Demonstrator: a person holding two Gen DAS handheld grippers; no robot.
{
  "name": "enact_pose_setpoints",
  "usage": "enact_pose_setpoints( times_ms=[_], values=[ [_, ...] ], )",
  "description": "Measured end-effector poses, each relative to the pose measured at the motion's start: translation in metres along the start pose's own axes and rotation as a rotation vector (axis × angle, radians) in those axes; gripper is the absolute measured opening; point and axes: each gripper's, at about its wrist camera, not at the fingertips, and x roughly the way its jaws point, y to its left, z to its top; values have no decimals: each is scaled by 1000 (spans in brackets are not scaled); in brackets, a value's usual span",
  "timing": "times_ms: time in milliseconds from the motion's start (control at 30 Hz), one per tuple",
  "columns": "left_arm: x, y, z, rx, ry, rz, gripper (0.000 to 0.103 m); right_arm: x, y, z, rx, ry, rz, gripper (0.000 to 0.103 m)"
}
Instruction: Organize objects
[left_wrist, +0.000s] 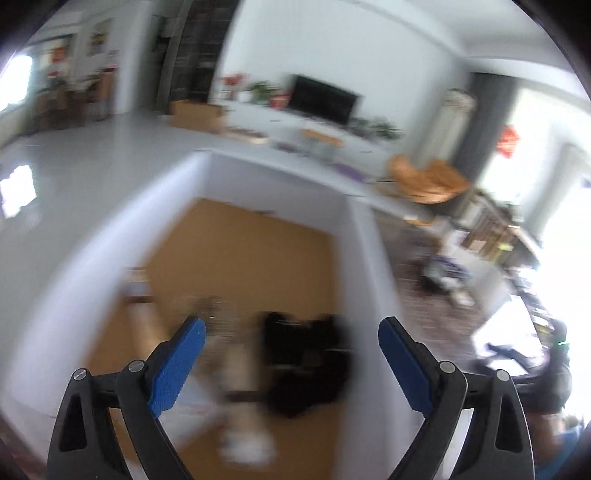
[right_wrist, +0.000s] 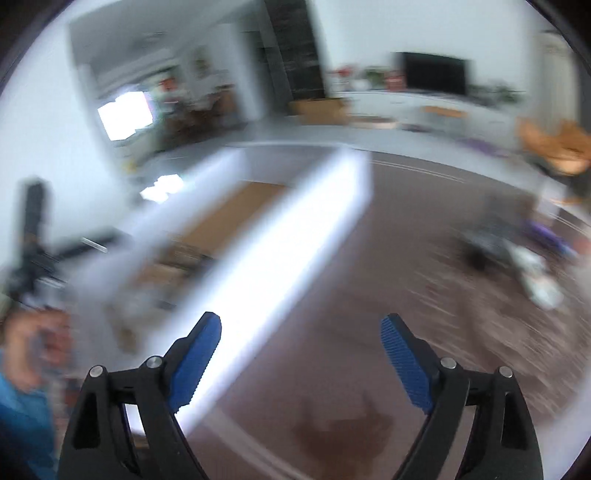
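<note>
Both your left gripper (left_wrist: 291, 341) and right gripper (right_wrist: 301, 338) gape wide, holding nothing; rushing, you risk clipping the white-walled, tan-floored box (left_wrist: 354, 236).

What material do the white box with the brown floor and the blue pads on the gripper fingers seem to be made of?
The box: probably cardboard, with matt white walls and a flat tan-brown bottom; blur leaves this open. The blue pads: seemingly rubber or soft plastic, matt, with fine ribbing visible in the right wrist view. They sit on black, slightly glossy fingers, probably hard plastic.
</note>
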Motion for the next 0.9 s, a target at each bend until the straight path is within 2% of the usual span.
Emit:
enact_pose_setpoints(
  times_ms=[67, 133, 200, 233, 300, 367, 433, 567, 600, 633, 700, 900],
  values=[
    [6, -33, -3, 43, 19, -86, 95, -4, -51, -40, 93, 41, -135, 89],
    [8, -76, -7, 107, 44, -177, 96, -11, -92, -70, 175, 76, -224, 89],
    [13, -120, -17, 161, 89, -269, 102, -22, -124, -95, 236, 94, -310, 89],
    [17, -138, -22, 176, 120, -315, 103, -30, -137, -103, 255, 98, -339, 89],
    [40, -179, -44, 203, 236, -443, 103, -38, -159, -113, 289, 103, -381, 89],
    [65, -205, -64, 218, 336, -477, 103, -45, -175, -121, 318, 105, -396, 89],
    [90, -226, -82, 275, 376, -434, 103, -44, -189, -124, 341, 123, -405, 89],
    [131, -239, -99, 377, 382, -242, 103, -34, -204, -127, 352, 144, -429, 92],
    [142, -236, -101, 376, 398, -204, 103, -33, -206, -126, 349, 147, -433, 97],
    [151, -230, -102, 367, 414, -188, 103, -32, -207, -127, 344, 150, -433, 102],
    [164, -219, -102, 339, 438, -162, 103, -27, -204, -129, 311, 134, -447, 103],
    [174, -209, -99, 329, 410, -87, 103, -29, -205, -132, 308, 129, -447, 103]
  ],
)
